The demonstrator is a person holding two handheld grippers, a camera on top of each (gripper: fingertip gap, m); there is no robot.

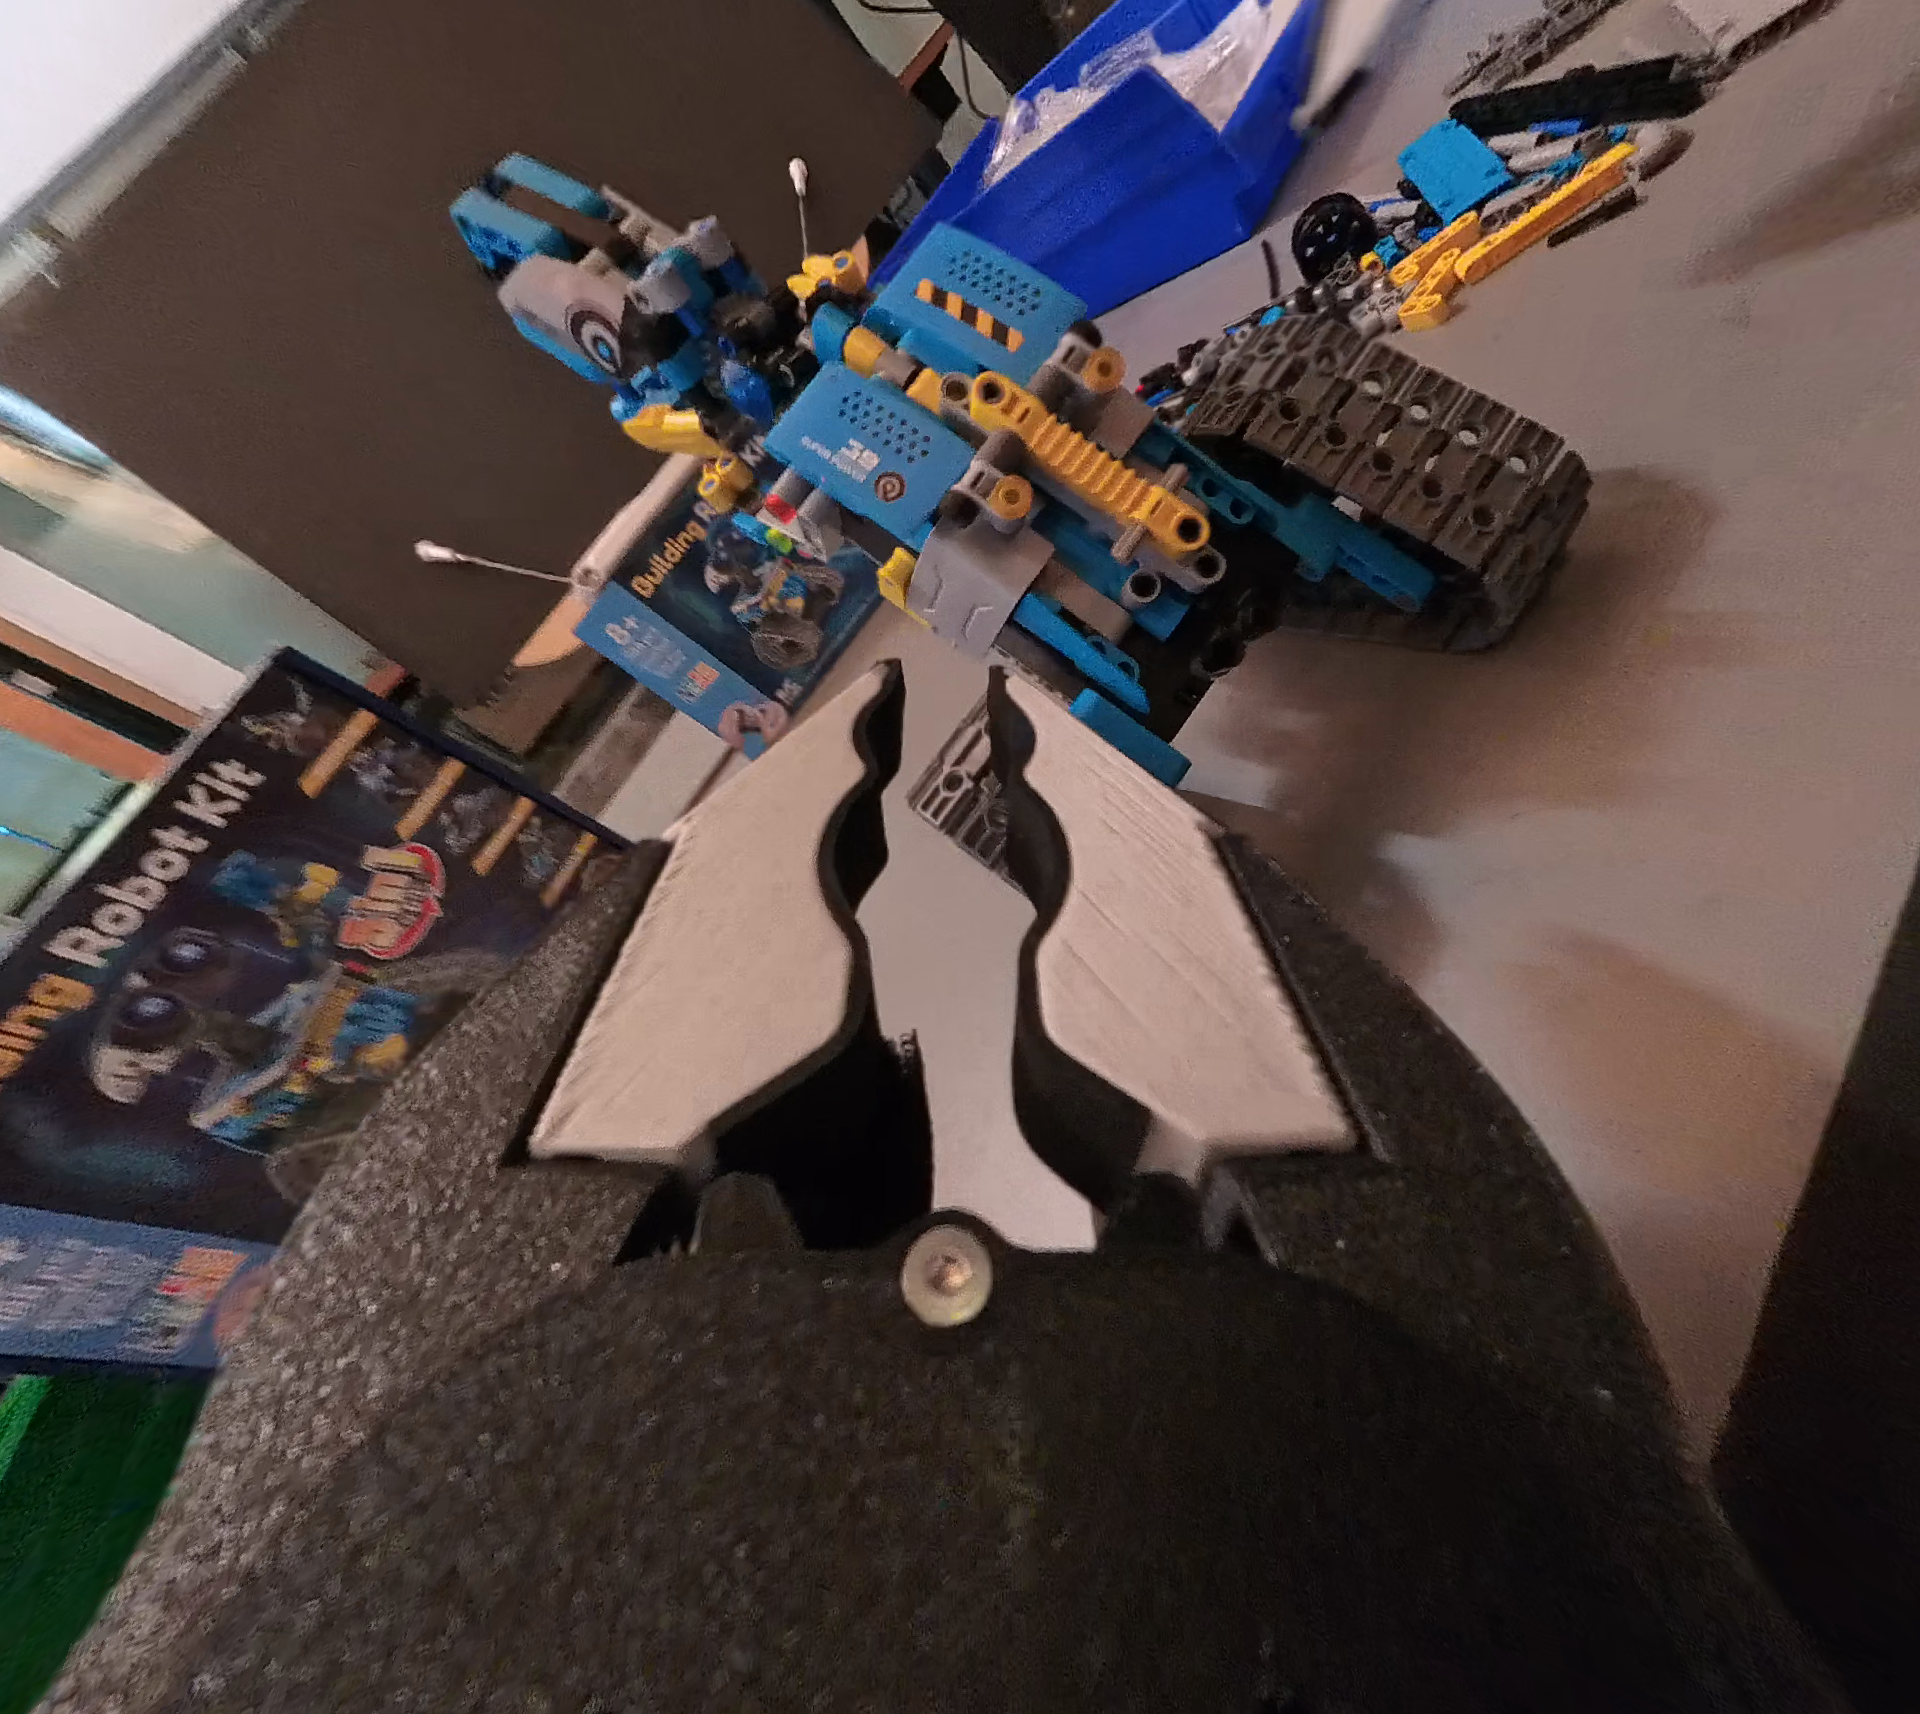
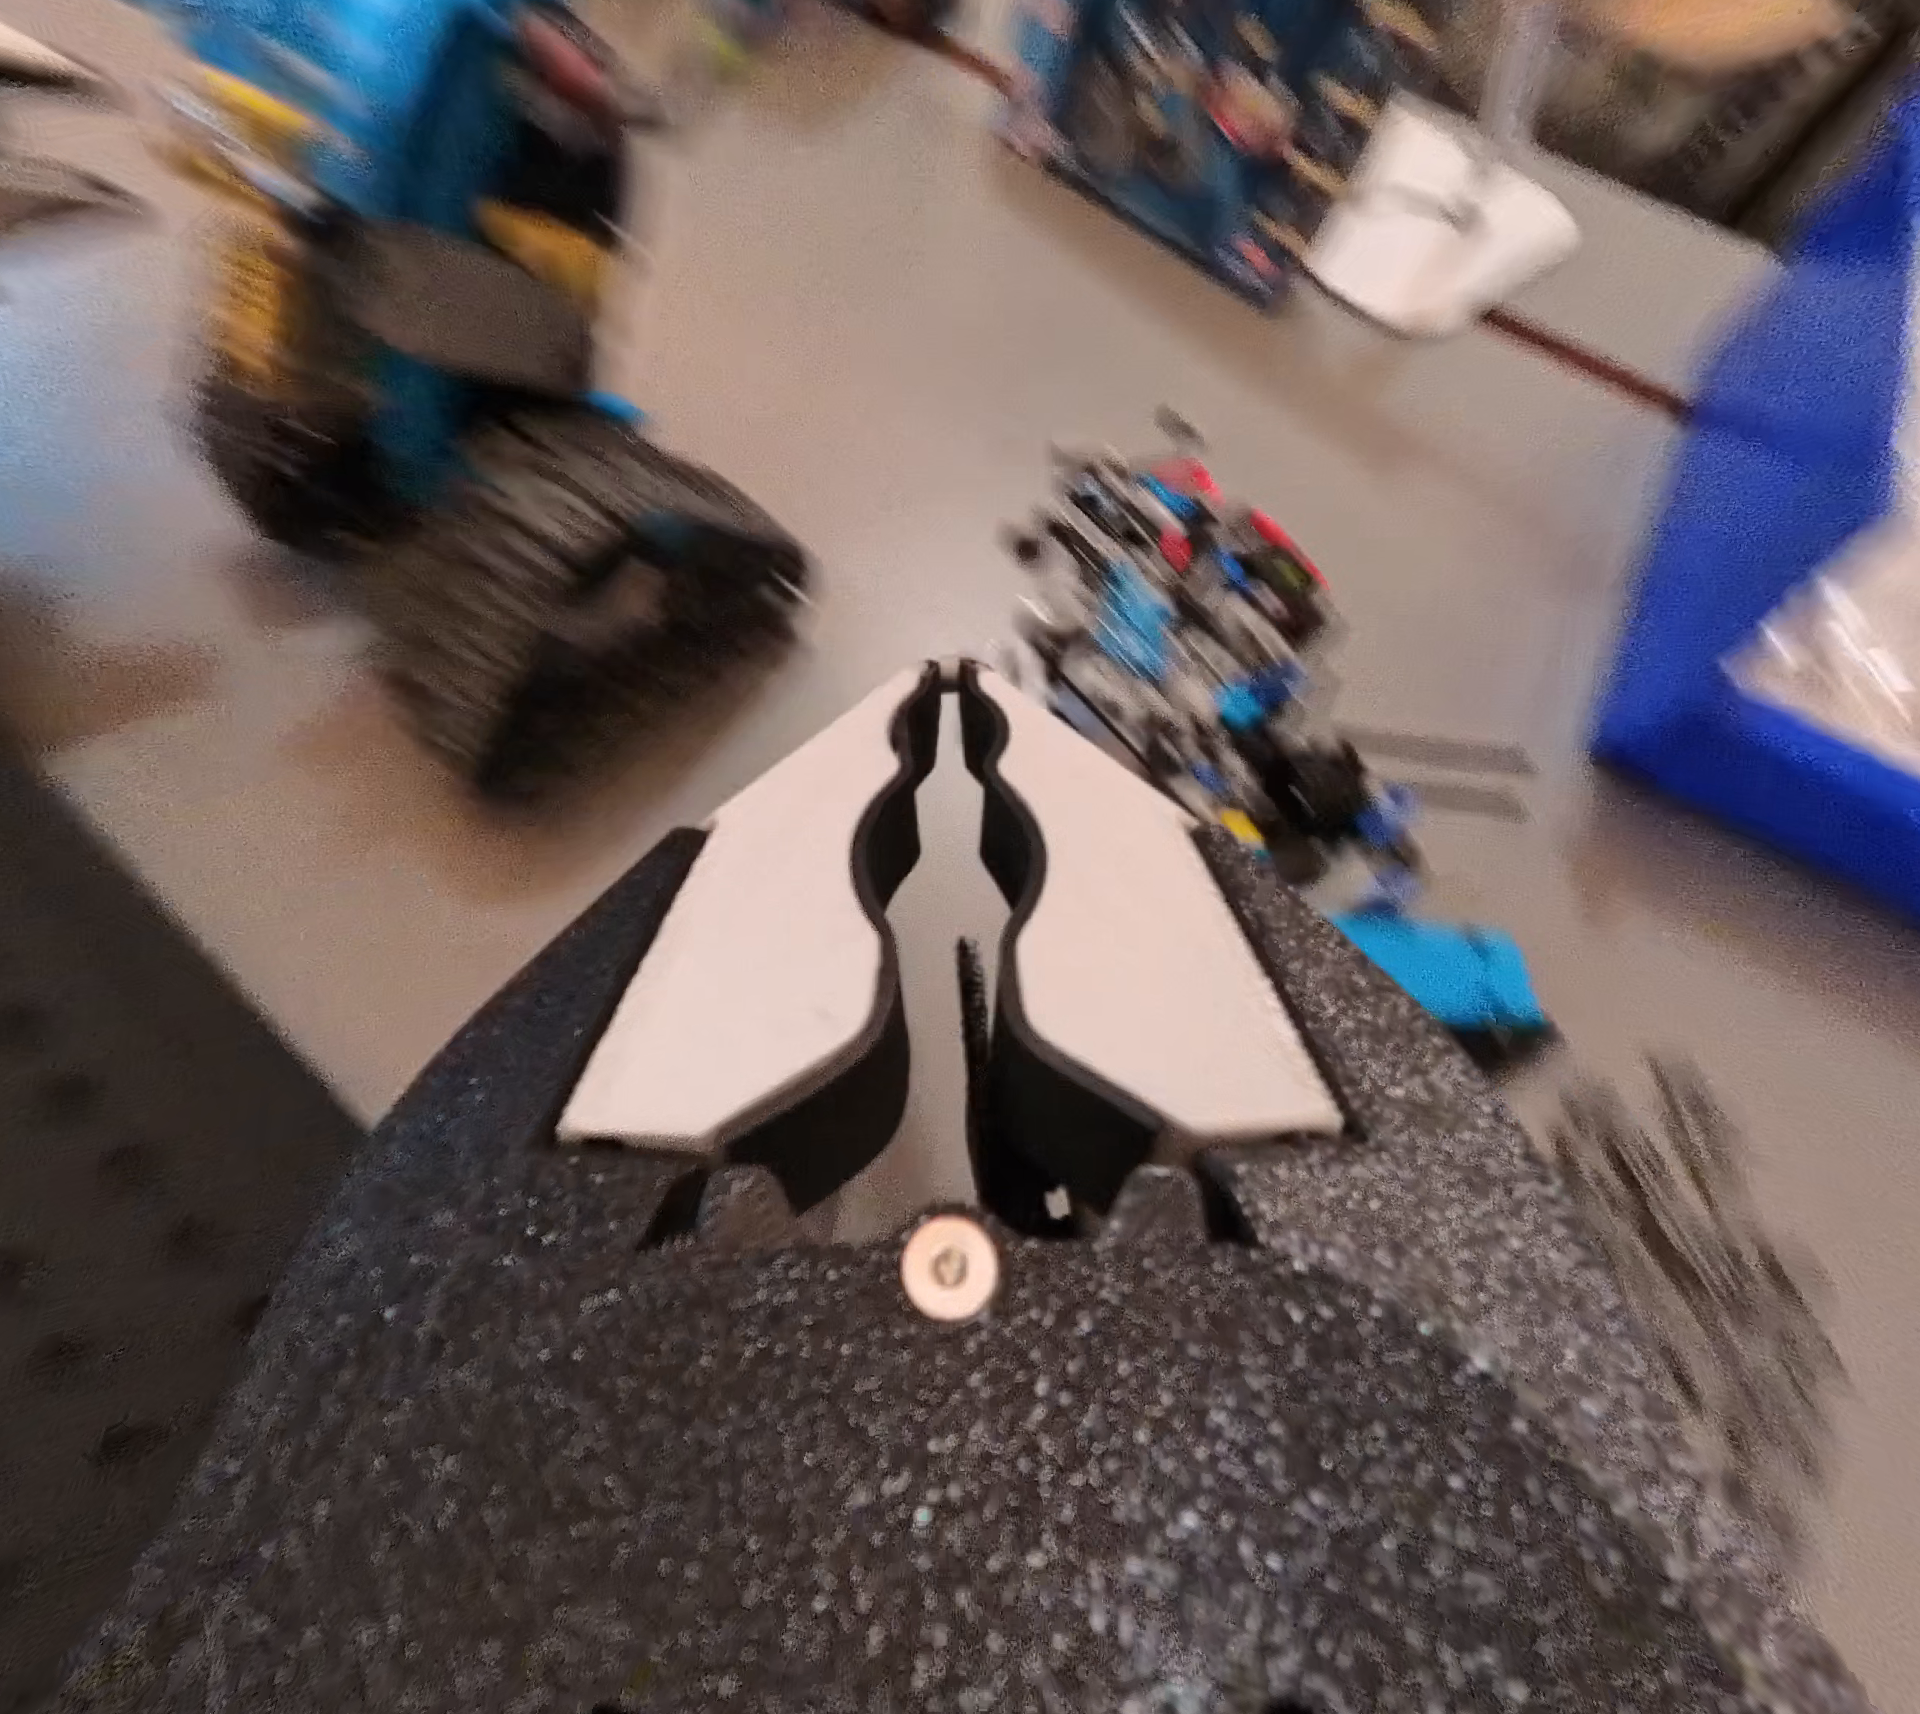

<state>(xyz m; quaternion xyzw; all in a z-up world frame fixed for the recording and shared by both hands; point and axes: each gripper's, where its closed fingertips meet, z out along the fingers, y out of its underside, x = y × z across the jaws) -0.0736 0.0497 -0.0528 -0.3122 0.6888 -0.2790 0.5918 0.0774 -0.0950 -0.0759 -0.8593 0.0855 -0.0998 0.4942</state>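
My left gripper is slightly open and empty, with a narrow gap between its fingertips. It hovers close in front of a blue, yellow and grey brick-built tracked robot standing on the grey table. A grey track piece lies just beneath its right finger. My right gripper is shut with its tips nearly touching and nothing between them. It is above the table, between the tracked robot on its left and a small heap of loose parts on its right. The right wrist view is heavily blurred.
A blue bin stands behind the robot and shows at the right in the right wrist view. Kit boxes stand at the left. Loose beams and a wheel lie far right. A black board stands behind. My hands' fingertips stand some 20 centimetres from each other. The grey track piece is about 4 centimetres from my left fingertips. The tracked robot lies around 9 centimetres away from my left fingertips. My left wrist view looks at it from another angle.
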